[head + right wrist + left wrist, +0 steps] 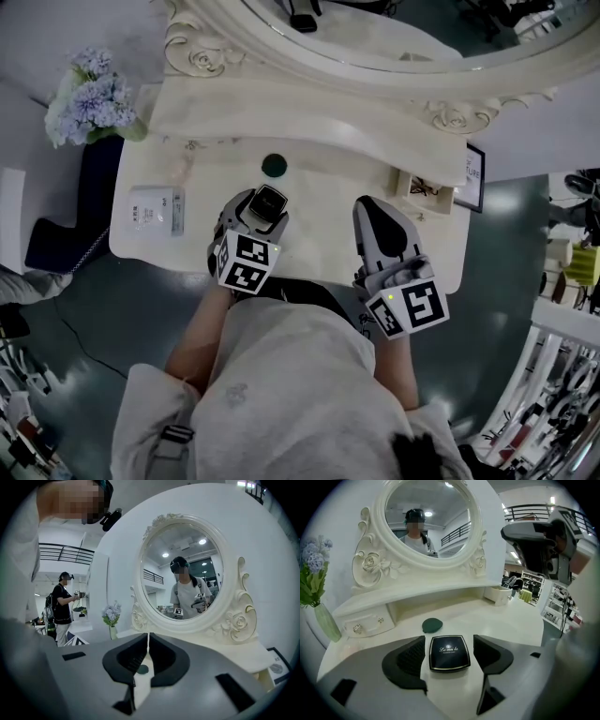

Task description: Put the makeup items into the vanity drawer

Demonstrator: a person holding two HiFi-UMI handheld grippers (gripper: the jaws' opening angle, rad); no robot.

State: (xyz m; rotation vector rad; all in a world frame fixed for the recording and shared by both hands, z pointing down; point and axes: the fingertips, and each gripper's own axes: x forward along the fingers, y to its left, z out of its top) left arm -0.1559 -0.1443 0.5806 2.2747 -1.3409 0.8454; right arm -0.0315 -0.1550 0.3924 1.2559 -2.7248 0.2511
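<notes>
Left gripper view: the left gripper (449,640) is hanging low over the table (511,620) with its jaws standing wide apart, one on each side of a black powder compact (449,654); neither pad is touching it.
Compact: it is lying flat on the table near the front edge, lid up and glossy, just short of a round dark-green pad (432,625).
Right gripper view: the right gripper (146,637) is hovering with its jaws together and nothing between them, pointing toward the mirror (183,569).
Drawer: the small vanity drawer (363,624), under the shelf at the left, is looking closed, so nothing is going in yet.
Slip risk: the smooth, flat case is offering only thin edges to the pads; if the jaws are closing too high or off-centre, it is likely to skid forward or twist out.
Scrape risk: jaws this low are likely to be dragging on the table while closing.
Knock risk: a push forward is likely to be shoving the green pad along.
Lid risk: squeezing across the clasp side may be popping the lid open.
Order risk: lifting the compact while the drawer is shut is leaving it waiting in the air.
</notes>
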